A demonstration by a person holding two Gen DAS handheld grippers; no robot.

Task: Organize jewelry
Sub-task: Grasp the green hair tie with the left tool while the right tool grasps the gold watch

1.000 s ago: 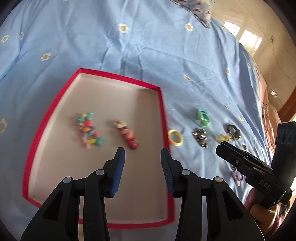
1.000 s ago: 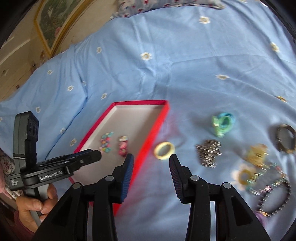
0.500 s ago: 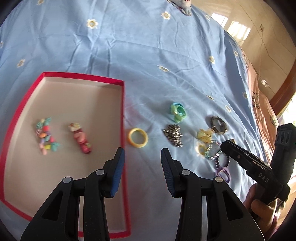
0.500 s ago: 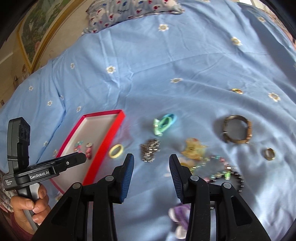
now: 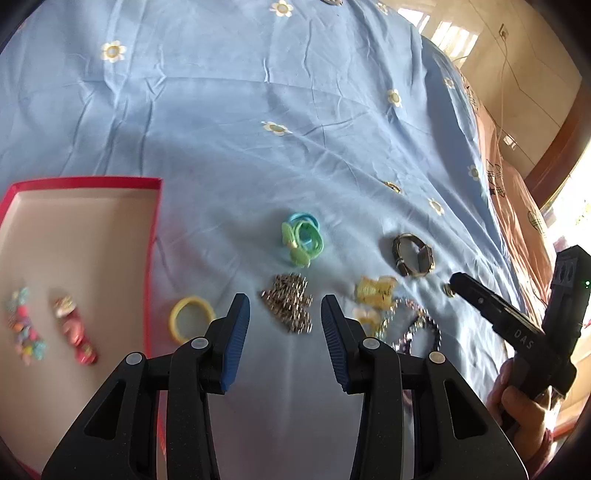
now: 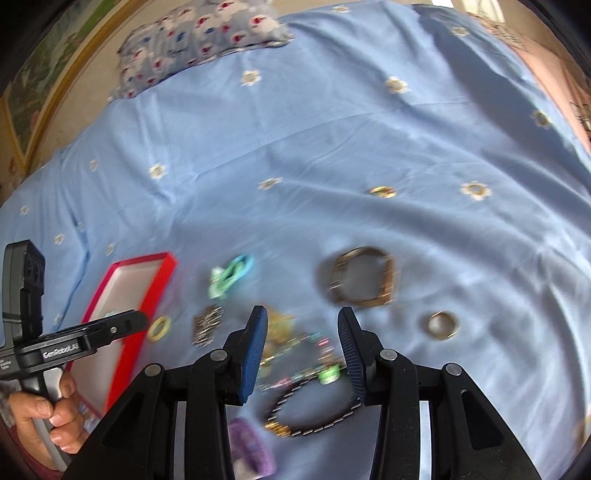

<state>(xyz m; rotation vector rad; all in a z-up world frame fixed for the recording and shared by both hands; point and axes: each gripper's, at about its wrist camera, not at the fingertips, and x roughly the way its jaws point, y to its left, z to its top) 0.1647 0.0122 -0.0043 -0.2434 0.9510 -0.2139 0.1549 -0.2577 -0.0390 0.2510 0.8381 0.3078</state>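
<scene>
A red-rimmed tray [image 5: 151, 236] [image 6: 155, 295] lies on the blue sheet and holds a multicoloured bead piece [image 5: 24, 336] and a pink-red piece [image 5: 75, 328]. Loose on the sheet are a yellow ring [image 5: 190, 321] [image 6: 159, 328], a silver chain bundle [image 5: 290, 304] [image 6: 207, 323], a green-blue hair tie [image 5: 303, 236] [image 6: 231, 275], a yellow clip [image 5: 375, 290], a bronze bracelet [image 5: 412, 254] [image 6: 364, 277], a gold ring [image 6: 443, 325] and a dark bead bracelet [image 6: 314, 417]. My left gripper [image 5: 284, 321] is open above the chain bundle. My right gripper [image 6: 301, 332] is open above the bead pile.
A purple hair tie [image 6: 251, 450] lies near the right gripper's base. A patterned pillow [image 6: 199, 33] sits at the far edge of the bed. The bed's right edge and a tiled floor [image 5: 517, 55] show in the left wrist view.
Both grippers have swung to the right, from over the tray to over the loose jewelry. Both have stayed open and empty.
</scene>
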